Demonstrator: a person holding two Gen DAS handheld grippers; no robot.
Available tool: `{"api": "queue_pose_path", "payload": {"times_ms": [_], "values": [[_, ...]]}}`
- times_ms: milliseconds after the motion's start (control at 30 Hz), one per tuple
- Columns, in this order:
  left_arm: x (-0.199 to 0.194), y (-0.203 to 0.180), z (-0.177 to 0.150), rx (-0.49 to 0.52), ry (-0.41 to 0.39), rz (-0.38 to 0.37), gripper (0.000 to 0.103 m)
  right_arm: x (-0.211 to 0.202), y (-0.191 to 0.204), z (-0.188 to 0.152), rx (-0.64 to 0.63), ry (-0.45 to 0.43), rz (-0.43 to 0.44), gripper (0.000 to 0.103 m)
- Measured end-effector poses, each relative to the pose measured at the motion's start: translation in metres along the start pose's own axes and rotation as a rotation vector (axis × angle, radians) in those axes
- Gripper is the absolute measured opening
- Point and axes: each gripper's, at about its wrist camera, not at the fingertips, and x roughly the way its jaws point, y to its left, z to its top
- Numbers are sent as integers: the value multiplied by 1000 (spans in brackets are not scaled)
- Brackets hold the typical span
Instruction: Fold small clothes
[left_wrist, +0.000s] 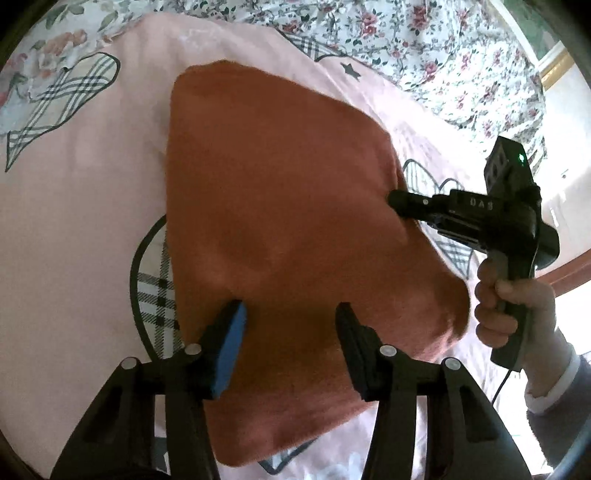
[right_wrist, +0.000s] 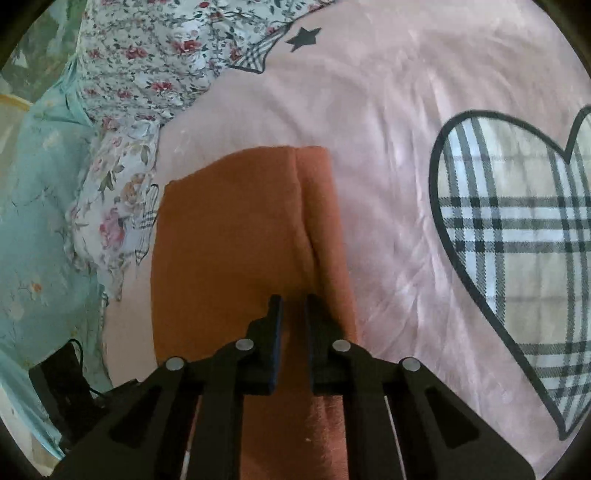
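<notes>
On the pink bedcover (left_wrist: 92, 206), between its plaid heart prints, lies the task's thing: a rust-orange garment (left_wrist: 280, 206), soft and fleecy in look. It is partly folded already; the right wrist view shows one layer lying over another with a seam line running away from the camera. Beyond the bedcover, a floral quilt (left_wrist: 424, 44) fills the far side.

By judgement, the garment is light and limp. It will not keep any shape alone, it will sag between two holding points, and its fuzzy face should give good friction against the pads, so slipping is not the main worry. The risk is more that only the top layer is taken and the fold opens. A good place to take hold is an edge or a corner, with all layers together, one gripper at each end of the same edge.

The left gripper (left_wrist: 291, 325) is spread wide, its blue pad and its black finger standing well apart over the near part of the garment, with nothing between them. Whether the tips touch the cloth, one cannot tell. The right gripper (right_wrist: 293, 314) is nearly pressed together, pinching a narrow ridge of the orange cloth near the seam. In the left wrist view its tip meets the right side of the garment.
</notes>
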Motion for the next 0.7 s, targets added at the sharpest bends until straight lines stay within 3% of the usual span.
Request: {"api": "queue_pose_path", "payload": {"times_ms": [133,300,467,700], "values": [[-14,2,-8,6,-5,-17,54,-30,17,-21,-66,-27,20,14],[-36,3,-41,11,3,-59,54,-57,28,-79,-147,1,34,15],[-26,7,-74,37,62,11,54,-53,-3,-128,-113,54,-104,22],[-20,2,-90,107,75,81,58,-46,-11,-143,-70,18,-111,21]]}}
